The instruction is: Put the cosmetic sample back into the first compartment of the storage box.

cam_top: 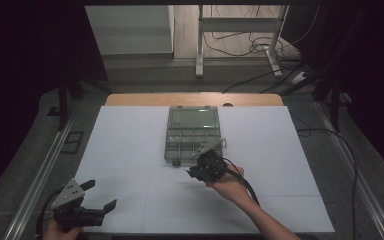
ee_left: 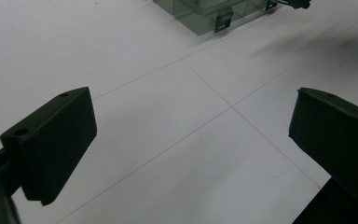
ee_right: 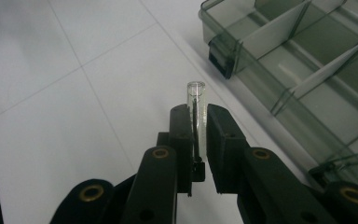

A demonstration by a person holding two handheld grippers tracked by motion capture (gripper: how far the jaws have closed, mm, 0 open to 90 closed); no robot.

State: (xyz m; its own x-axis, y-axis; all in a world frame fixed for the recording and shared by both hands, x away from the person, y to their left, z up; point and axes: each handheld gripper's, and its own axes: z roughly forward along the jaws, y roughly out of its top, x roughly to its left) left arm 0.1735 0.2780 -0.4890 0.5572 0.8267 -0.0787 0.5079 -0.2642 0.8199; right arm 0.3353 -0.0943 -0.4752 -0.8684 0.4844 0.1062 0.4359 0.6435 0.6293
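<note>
A clear grey compartment box (cam_top: 192,135) lies open in the middle of the white table top, its lid folded back. My right gripper (ee_right: 198,116) is shut on a small clear glass tube (ee_right: 196,95) that sticks up above the jaw tips. It hovers just in front of the box's near edge (ee_right: 223,56); in the high view the right gripper (cam_top: 196,171) is at that edge, held by a hand. My left gripper (cam_top: 100,195) stands open low at the near left with nothing between its jaws. The left gripper view looks across the bare table toward the box corner (ee_left: 214,16).
The white board (cam_top: 130,150) covers a wooden table whose far edge (cam_top: 195,99) shows behind the box. Cables trail from the right gripper toward the table's right side and across the floor (cam_top: 260,47) beyond. Dark frame rails (cam_top: 45,165) run along both sides.
</note>
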